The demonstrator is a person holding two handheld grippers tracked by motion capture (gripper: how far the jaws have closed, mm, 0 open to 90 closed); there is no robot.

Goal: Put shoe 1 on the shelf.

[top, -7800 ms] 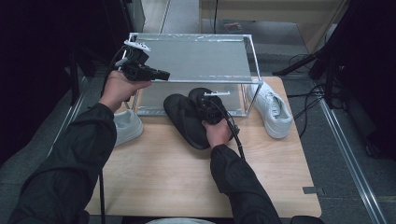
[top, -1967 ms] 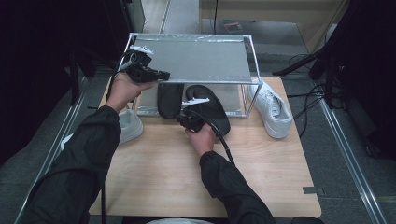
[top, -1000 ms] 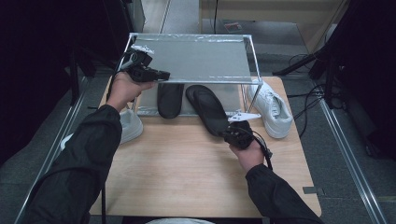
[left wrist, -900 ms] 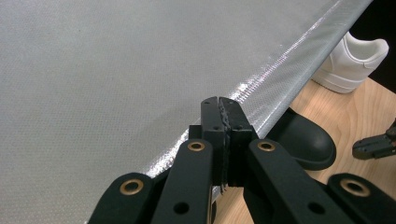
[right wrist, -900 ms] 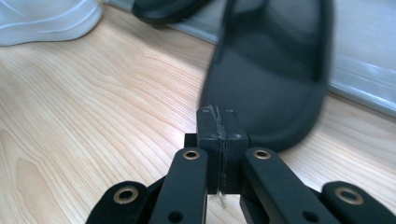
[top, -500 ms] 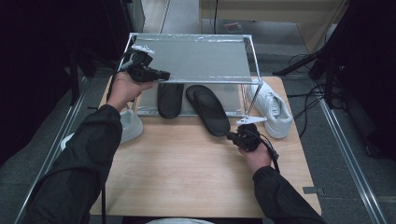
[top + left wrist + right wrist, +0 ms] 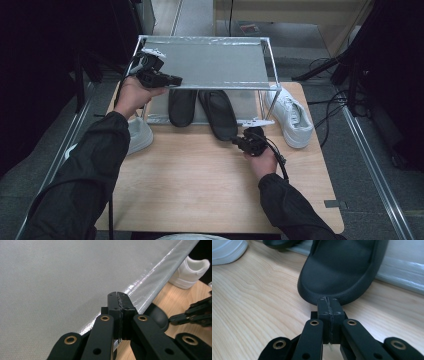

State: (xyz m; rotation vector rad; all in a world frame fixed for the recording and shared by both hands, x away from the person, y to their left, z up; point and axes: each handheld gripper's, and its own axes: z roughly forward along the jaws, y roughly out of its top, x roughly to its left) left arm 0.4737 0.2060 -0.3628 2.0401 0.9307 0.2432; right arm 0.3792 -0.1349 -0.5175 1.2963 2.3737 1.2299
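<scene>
Slippers: one (image 7: 182,106) lies fully under the rack (image 7: 210,62); the other (image 7: 219,114) is half in, heel protruding toward the desk's (image 7: 200,185) middle. Right gripper (image 7: 239,143), jaws closed and empty, touches that heel. Left gripper (image 7: 172,80), closed and empty, rests against the rack's front edge.

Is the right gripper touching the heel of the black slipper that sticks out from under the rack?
Touching. The right gripper view shows the shut right gripper with its tips butted against the black slipper's rounded end, no wood visible between them.
</scene>
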